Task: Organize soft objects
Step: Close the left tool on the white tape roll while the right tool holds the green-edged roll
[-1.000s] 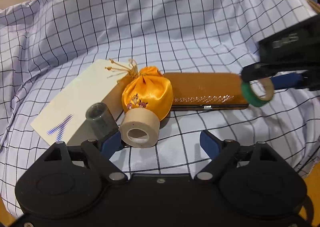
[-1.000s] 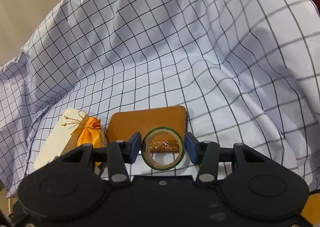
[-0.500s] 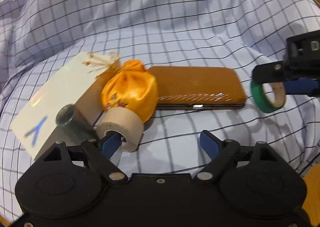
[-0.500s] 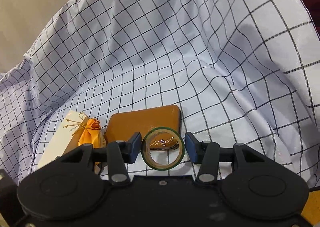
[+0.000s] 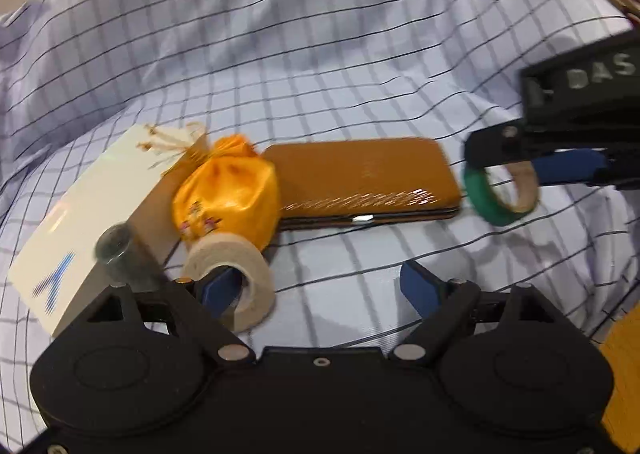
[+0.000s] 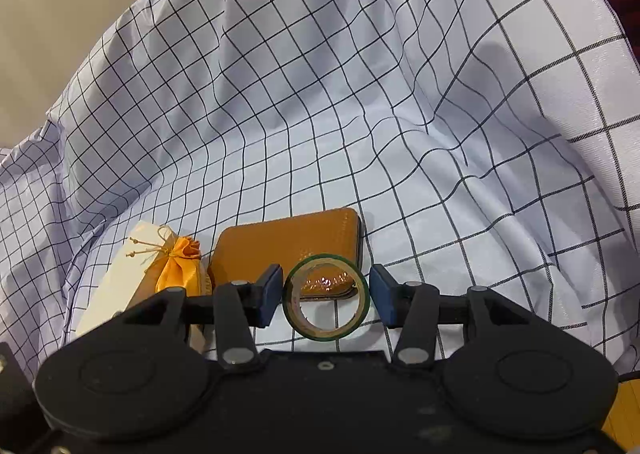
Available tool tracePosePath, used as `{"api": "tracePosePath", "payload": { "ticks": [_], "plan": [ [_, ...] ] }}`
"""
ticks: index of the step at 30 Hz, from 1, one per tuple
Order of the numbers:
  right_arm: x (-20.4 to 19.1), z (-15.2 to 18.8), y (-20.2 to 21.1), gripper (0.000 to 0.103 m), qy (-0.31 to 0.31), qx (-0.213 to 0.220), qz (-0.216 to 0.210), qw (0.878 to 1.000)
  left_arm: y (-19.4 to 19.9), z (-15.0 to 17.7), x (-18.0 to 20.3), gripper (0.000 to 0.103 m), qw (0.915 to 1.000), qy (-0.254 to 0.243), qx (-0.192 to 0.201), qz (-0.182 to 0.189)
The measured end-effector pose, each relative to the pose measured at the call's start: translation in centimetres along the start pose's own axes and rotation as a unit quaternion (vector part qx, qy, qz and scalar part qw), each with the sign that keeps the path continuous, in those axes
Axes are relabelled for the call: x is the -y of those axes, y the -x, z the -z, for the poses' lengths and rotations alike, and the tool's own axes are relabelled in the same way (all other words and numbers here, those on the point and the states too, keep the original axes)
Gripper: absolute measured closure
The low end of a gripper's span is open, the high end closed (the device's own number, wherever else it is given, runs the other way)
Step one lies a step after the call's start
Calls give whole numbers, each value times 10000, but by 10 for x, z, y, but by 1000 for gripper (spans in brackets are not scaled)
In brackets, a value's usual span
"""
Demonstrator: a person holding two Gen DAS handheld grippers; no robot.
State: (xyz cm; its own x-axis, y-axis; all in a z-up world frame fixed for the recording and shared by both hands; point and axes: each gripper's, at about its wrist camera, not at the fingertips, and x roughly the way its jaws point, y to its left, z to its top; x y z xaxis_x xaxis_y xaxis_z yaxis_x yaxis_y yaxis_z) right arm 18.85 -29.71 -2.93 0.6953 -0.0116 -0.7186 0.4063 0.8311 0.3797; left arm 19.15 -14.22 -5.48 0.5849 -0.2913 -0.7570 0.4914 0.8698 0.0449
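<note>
Resting far left: white box with a blue mark, on the checked cloth.
Dark tube: upright, against the box's near edge.
Beige tape roll: on its edge, touching the orange pouch behind it.
Left tongs: spread wide, gripping nothing; the left pad shows through the roll's hole.
Orange pouch: between box and brown case, touching both; drawstrings lie on the box.
Brown case: flat, closed.
Green tape roll: just beside the case's right end.
Right tongs: clamped on the green tape roll, 1 pad on each side.
</note>
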Motion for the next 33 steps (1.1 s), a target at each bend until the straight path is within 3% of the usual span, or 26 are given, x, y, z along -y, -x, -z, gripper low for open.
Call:
{"api": "tracePosePath", "payload": {
  "ticks": [7,12,16,18,22,26,33],
  "plan": [
    [4,-3,0,56,-61,57,61,9999,11,-7,7,20,9995,-48,182,270],
    [5,0,-6,56,-111,-34,86,9999,8,-2,2,20,9994,-87,-34,336],
    [5,2,-9,56,-125,-74,95,9998,8,-6,-8,20,9965,260,-254,756],
    [6,3,-9,56,-132,-72,89,9998,14,-11,-13,20,9953,455,-138,844],
    [7,2,-8,56,-159,-54,80,9998,26,-19,-17,20,9957,541,212,718],
    [7,2,-7,56,-166,-50,67,9998,32,-14,-17,20,9974,498,437,299],
    [4,6,-8,56,-101,-63,39,9999,20,-1,-12,20,9989,359,169,-243]
  ]
}}
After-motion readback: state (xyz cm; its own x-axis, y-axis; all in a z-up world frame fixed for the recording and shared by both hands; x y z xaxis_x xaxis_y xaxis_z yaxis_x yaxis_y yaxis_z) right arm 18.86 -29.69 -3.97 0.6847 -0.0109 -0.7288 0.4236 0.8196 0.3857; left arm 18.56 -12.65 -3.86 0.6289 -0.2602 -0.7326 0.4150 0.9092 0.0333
